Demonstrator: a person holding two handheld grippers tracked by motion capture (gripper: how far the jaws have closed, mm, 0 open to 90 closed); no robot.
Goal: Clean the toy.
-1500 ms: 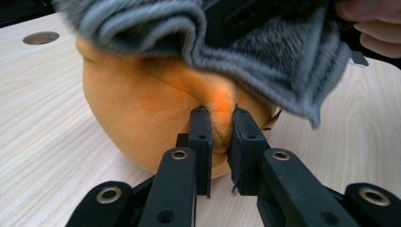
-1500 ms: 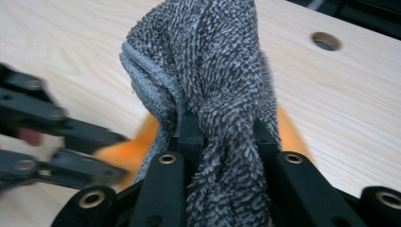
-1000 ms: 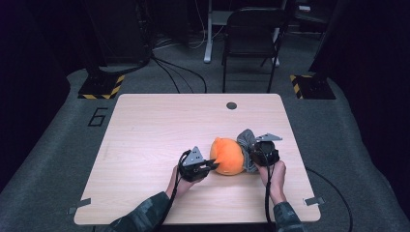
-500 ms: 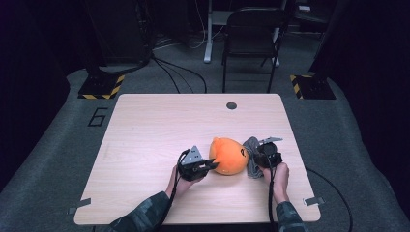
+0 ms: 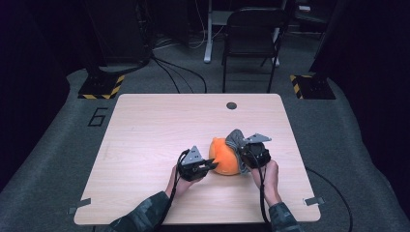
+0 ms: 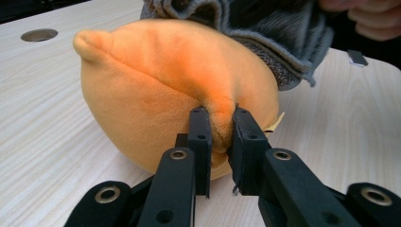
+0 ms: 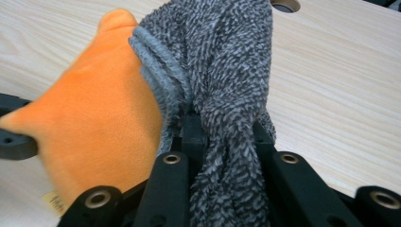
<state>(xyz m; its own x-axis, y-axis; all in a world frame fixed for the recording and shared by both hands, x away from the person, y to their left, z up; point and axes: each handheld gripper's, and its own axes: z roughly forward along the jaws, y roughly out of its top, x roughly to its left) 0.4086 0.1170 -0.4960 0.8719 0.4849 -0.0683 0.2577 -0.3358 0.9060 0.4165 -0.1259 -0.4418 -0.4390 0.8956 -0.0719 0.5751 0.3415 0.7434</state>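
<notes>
An orange plush toy (image 5: 222, 157) lies on the wooden table (image 5: 159, 125), right of the middle. My left gripper (image 5: 210, 166) is at its left side, shut on a pinched fold of the orange plush (image 6: 165, 80), as the left gripper view shows (image 6: 220, 137). A grey fuzzy sock (image 5: 236, 139) drapes over the toy's right top. My right gripper (image 5: 243, 157) is shut on the sock (image 7: 227, 56), bunched between its jaws (image 7: 227, 161), which have just closed a little tighter. The sock's ribbed cuff rests against the orange plush (image 7: 104, 113).
A round cable hole (image 5: 231, 105) sits near the table's far edge. A black chair (image 5: 251, 38) stands behind the table. The person's right hand (image 6: 364, 19) is behind the sock in the left gripper view.
My right gripper swung out to the right, then came back left against the toy, drawing the grey sock further over its top. The left gripper and the plush stayed put.
</notes>
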